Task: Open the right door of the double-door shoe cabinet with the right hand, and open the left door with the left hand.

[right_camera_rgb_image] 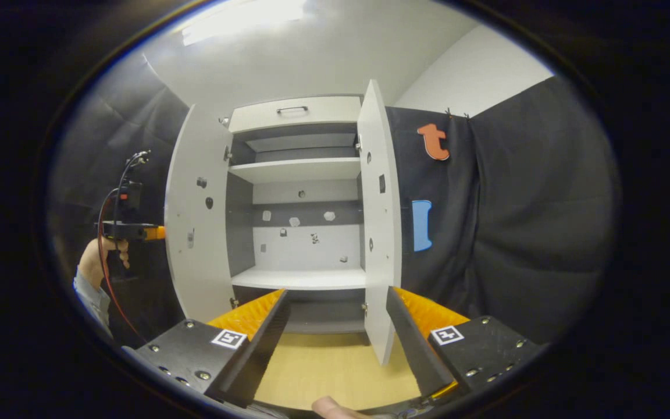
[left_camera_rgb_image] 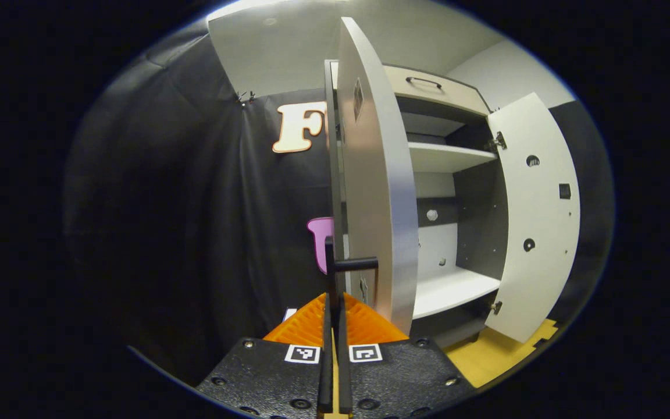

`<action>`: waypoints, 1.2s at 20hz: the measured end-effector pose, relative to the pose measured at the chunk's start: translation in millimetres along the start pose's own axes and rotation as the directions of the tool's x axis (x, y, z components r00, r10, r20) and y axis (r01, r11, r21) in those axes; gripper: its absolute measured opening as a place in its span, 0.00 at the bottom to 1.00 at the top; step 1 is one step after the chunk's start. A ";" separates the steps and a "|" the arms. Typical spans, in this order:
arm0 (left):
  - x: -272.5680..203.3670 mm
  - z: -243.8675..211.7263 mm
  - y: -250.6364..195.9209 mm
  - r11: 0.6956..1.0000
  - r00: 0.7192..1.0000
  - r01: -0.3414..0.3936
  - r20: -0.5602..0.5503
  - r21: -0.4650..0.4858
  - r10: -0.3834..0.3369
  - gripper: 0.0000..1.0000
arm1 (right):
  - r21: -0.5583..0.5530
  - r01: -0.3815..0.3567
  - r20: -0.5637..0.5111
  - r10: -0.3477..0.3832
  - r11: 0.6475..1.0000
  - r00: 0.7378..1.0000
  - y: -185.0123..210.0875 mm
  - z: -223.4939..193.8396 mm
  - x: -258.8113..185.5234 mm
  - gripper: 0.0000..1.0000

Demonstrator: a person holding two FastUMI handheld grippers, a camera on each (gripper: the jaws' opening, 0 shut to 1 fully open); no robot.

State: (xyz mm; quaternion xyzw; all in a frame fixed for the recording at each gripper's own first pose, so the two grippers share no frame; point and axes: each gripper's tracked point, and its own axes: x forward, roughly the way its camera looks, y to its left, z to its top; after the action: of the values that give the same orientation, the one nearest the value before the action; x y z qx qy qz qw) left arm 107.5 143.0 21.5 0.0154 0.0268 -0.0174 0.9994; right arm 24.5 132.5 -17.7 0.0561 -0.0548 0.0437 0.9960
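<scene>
No readable brand or label on the shoe cabinet [right_camera_rgb_image: 297,192]. Both doors stand open: left door [left_camera_rgb_image: 376,192] edge-on right ahead in the left gripper view, right door [right_camera_rgb_image: 378,221] swung out. Left gripper [left_camera_rgb_image: 335,326] jaws pinched together on the left door's bar handle [left_camera_rgb_image: 335,273]. Right gripper [right_camera_rgb_image: 335,326] jaws wide, holding nothing, backed off over the wood floor [right_camera_rgb_image: 329,372]. Shelves [right_camera_rgb_image: 300,279] bare; drawer [right_camera_rgb_image: 294,112] on top closed. A hand [right_camera_rgb_image: 99,256] holds the left gripper beside the left door.

- The left gripper [left_camera_rgb_image: 335,343] has a black textured body with round screws and two square black-and-white markers.
- The right gripper [right_camera_rgb_image: 335,331] has the same black body, screws and one marker on each side.
- A red cable [right_camera_rgb_image: 104,256] hangs beside the hand [right_camera_rgb_image: 97,259], above a grey-blue sleeve [right_camera_rgb_image: 92,298].
</scene>
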 end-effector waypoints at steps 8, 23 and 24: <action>-43.5 0.6 7.9 0.990 0.996 -0.069 0.055 -0.122 0.076 0.70 | 0.042 0.017 -0.003 -0.017 0.999 1.000 -8.2 -8.3 2.9 0.99; -164.5 -41.4 -66.3 0.982 0.984 -0.099 0.129 -0.159 0.120 0.96 | -0.012 0.035 0.024 -0.035 0.999 0.999 -19.4 -17.1 -8.8 0.99; -171.0 -42.7 -74.4 0.985 0.983 -0.083 0.150 -0.151 0.106 0.96 | -0.015 0.033 0.031 -0.032 0.999 0.999 -19.1 -14.9 -11.9 0.99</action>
State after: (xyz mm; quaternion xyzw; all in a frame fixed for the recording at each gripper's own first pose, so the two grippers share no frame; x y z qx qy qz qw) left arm -68.1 75.8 -14.1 -0.0571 -0.0516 0.0310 0.9965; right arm 16.1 114.4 -35.8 0.0501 -0.0697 0.0263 0.9960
